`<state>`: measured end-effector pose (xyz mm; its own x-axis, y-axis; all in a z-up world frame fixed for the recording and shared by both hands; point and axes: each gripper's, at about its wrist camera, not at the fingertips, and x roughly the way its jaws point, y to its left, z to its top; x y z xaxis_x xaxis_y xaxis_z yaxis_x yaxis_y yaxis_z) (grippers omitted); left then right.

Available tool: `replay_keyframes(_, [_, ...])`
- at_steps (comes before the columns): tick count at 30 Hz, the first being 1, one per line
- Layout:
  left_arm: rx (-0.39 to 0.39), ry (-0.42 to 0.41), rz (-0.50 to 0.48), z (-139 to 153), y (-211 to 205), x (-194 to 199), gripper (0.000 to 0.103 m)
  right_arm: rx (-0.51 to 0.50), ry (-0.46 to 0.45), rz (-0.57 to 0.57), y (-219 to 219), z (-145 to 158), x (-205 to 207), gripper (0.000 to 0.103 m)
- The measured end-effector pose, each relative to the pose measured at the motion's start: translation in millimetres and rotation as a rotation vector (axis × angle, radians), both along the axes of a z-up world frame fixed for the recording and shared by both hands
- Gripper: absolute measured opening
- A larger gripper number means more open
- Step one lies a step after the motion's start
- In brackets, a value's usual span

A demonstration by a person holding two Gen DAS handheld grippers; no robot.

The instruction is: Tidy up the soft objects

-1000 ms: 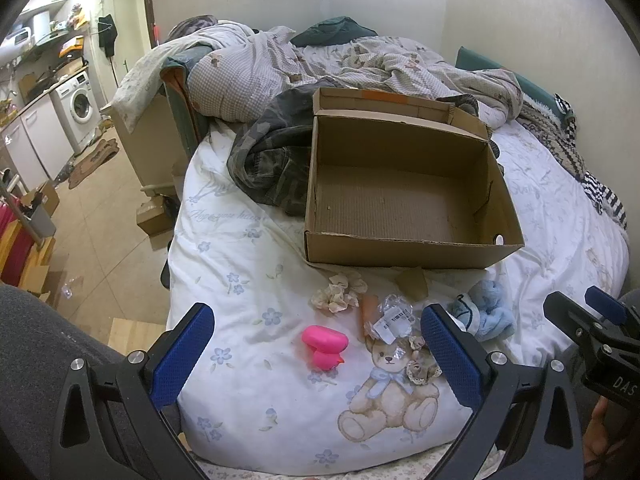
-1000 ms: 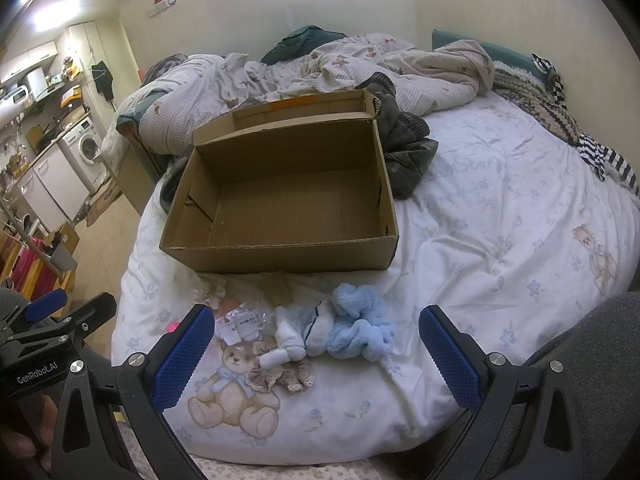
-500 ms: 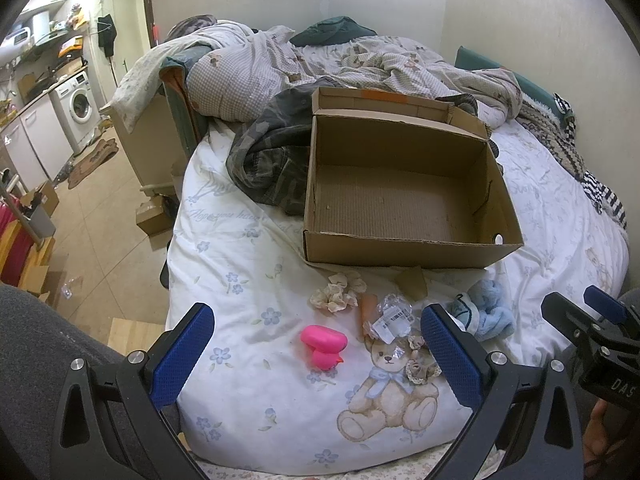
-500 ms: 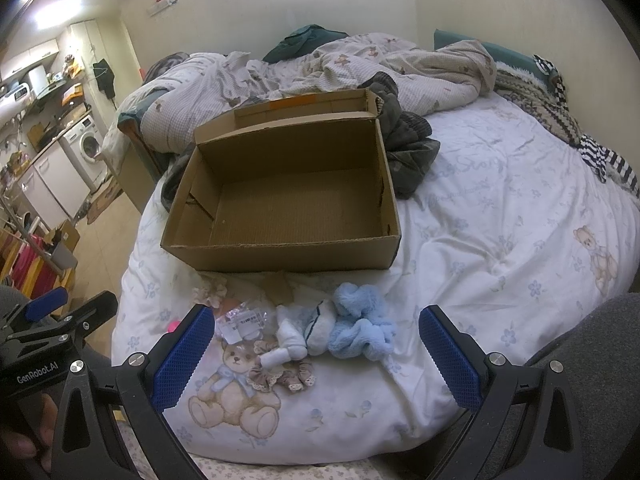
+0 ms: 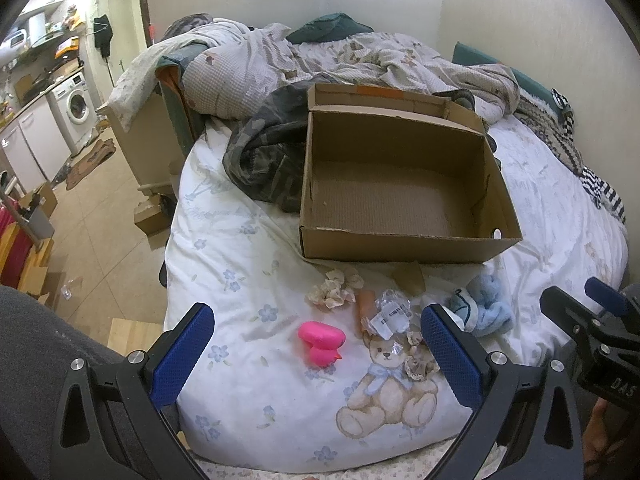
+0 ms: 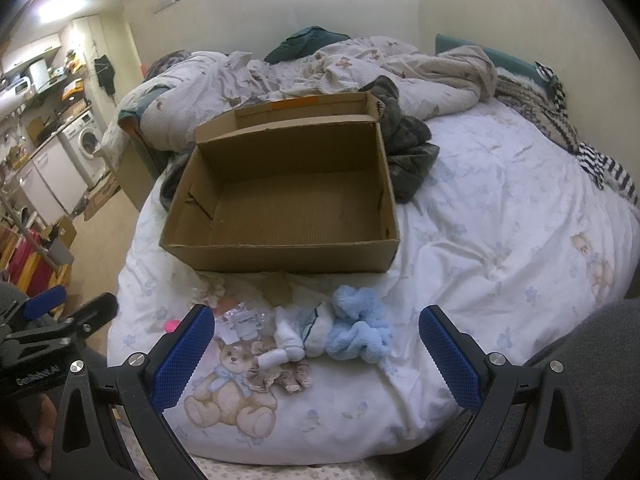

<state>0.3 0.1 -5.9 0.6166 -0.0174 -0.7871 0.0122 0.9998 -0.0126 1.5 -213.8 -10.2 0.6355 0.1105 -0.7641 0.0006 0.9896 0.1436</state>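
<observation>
The right tool (image 6: 318,354), like the left tool (image 5: 318,354), is wide open and empty, so it should lower onto the blue fluffy cloth (image 6: 358,330) just ahead, then carry it forward into the cardboard box (image 6: 280,254).

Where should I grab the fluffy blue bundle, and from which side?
Take the fluffy blue bundle across its bulging middle, coming down from above with the open right gripper. It lies loose and bunched on the bed cover, right of the white sock, so pinch clear of that.
</observation>
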Motion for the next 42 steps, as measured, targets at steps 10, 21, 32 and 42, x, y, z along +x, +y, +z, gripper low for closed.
replay_keyframes(10, [-0.044,0.139,0.024,-4.3,9.8,37.1,0.103,0.158,0.127,0.000,-27.7,-3.2,33.9,0.103])
replay_keyframes(21, [-0.123,0.496,0.079,-85.1,26.6,84.3,0.094,0.234,0.481,-0.071,-57.7,-78.0,86.8,0.103])
replay_keyframes(32, [-0.098,0.594,0.021,-131.7,-9.6,91.2,0.074,0.347,0.606,-0.163,-64.5,-121.1,97.3,0.103])
replay_keyframes(42, [-0.099,0.632,0.033,-145.1,-19.6,97.7,0.037,0.332,0.655,-0.116,-44.2,-147.2,110.6,0.078])
